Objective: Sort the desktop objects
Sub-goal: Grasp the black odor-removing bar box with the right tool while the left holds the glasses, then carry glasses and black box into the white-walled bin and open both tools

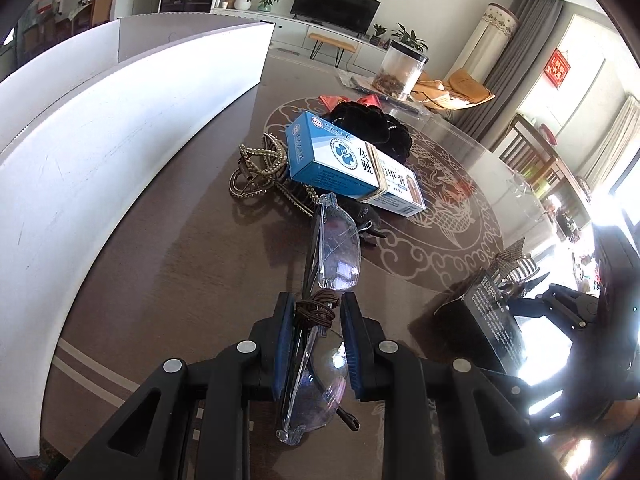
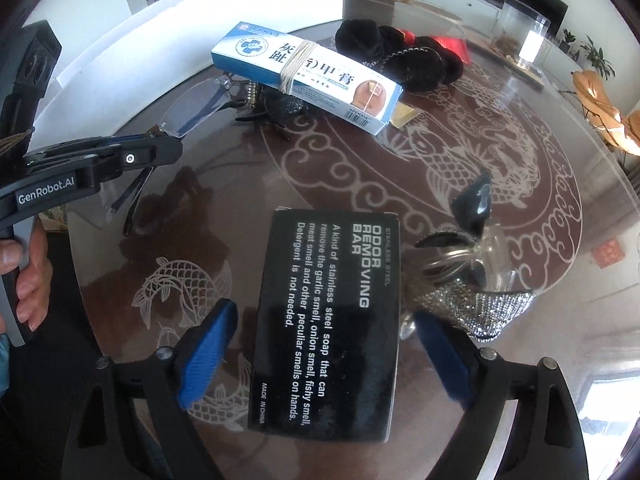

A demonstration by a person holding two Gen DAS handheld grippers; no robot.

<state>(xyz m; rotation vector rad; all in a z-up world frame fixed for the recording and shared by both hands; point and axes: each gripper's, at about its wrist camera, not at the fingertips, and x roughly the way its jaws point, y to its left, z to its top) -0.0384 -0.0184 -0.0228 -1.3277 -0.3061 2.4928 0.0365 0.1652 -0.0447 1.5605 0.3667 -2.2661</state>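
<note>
My left gripper [image 1: 316, 308] is shut on the middle of a pair of clear rimless glasses [image 1: 340, 248], which have a brown cord wound round them and hang over the table. The right wrist view shows the same gripper [image 2: 168, 148] at the left, holding the glasses [image 2: 196, 108]. My right gripper [image 2: 324, 316] points down over a black "Odor Removing Bar" box [image 2: 328, 360] lying flat. It is open, with one blue pad on each side of the box and a gap at both. A blue-and-white ointment box [image 2: 308, 80] bound with a rubber band lies further back.
A tall white box wall [image 1: 120, 120] runs along the left. Behind the ointment box [image 1: 352, 164] are a pearl hair clip [image 1: 256, 172] and black scrunchies [image 2: 400, 56]. A glittery bow [image 2: 480, 308], metal rings [image 2: 448, 260] and a dark clip [image 2: 476, 200] lie right of the black box. A clear jar [image 1: 402, 68] stands far back.
</note>
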